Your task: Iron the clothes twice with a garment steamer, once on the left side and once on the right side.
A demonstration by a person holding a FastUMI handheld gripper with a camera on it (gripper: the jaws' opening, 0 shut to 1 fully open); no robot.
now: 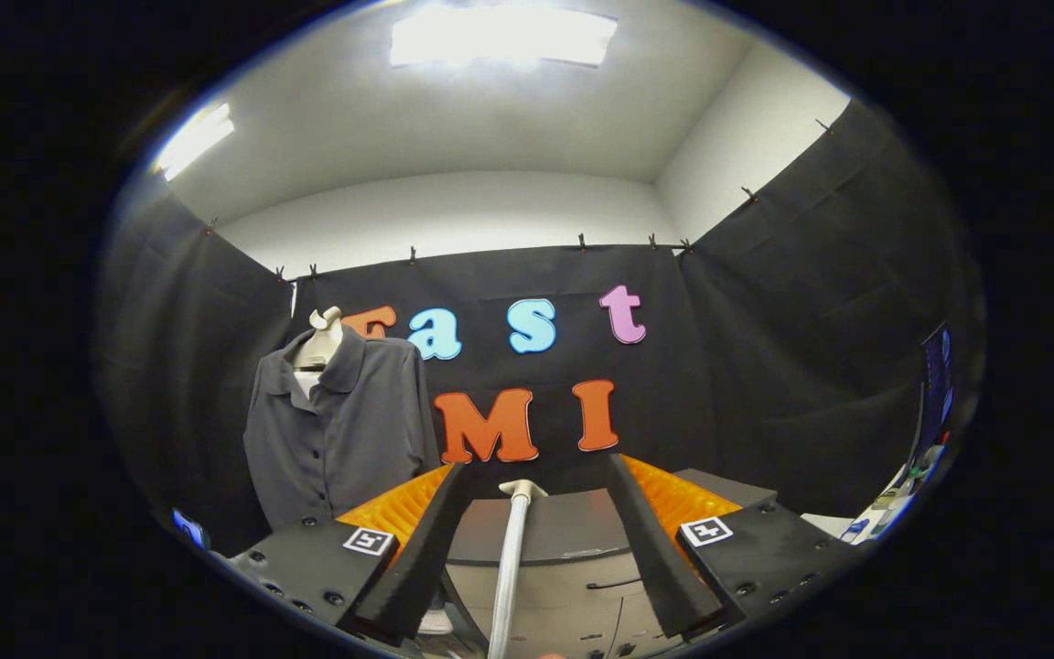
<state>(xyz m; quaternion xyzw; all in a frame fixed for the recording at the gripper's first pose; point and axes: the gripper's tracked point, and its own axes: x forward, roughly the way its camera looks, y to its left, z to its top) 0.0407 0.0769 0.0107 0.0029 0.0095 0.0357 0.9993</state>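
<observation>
A dark grey button-up shirt [344,430] hangs on a pale mannequin bust [321,340], upright, beyond my fingers and to their left. The garment steamer's pale wand [510,558] stands upright between my fingers, its head [522,490] level with the fingertips. It rises from the steamer's dark-topped, beige body [573,586] just below. My gripper [534,467] is open, the fingers wide apart on either side of the wand and touching nothing.
Black cloth walls close the booth behind and on both sides. A lit screen [936,394] and some small items on a white surface [884,513] are at the far right. A small blue object [188,529] sits low beside the shirt.
</observation>
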